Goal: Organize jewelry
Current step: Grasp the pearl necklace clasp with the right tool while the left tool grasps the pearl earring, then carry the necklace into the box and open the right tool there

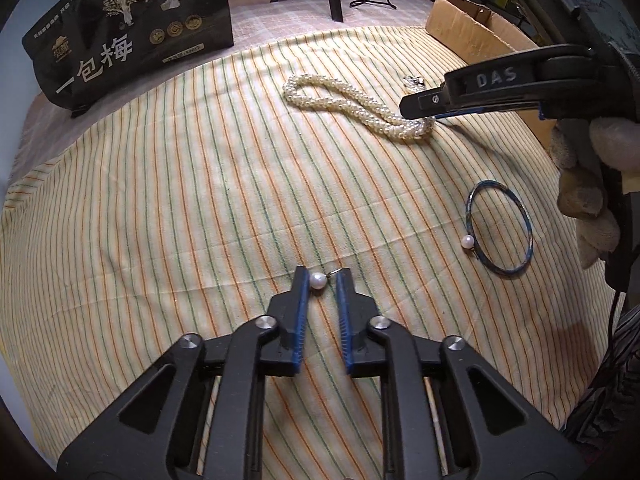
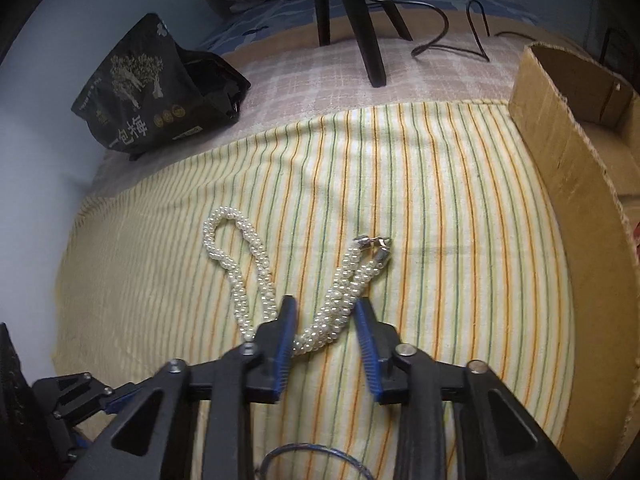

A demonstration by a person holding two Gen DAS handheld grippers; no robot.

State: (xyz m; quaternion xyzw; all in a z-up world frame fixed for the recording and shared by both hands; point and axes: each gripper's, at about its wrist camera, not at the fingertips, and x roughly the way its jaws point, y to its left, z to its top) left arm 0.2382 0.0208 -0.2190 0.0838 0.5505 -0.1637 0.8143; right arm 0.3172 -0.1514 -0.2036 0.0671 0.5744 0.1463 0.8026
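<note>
Your left gripper (image 1: 323, 280) has its fingers apart, a pearl earring (image 1: 318, 280) lying between the tips on the striped cloth (image 1: 200, 200). Your right gripper (image 2: 325, 312) is spread open too — its fingers straddle the pearl necklace (image 2: 256, 264), near that cloth's middle. A blue bangle (image 1: 500, 228) with a second pearl (image 1: 467, 242) touching it lies right of the earring — a cardboard box (image 2: 568, 152) borders the cloth's right edge.

striped cloth (image 1: 200, 200), black bag (image 1: 132, 28), cardboard box (image 2: 576, 152)
</note>
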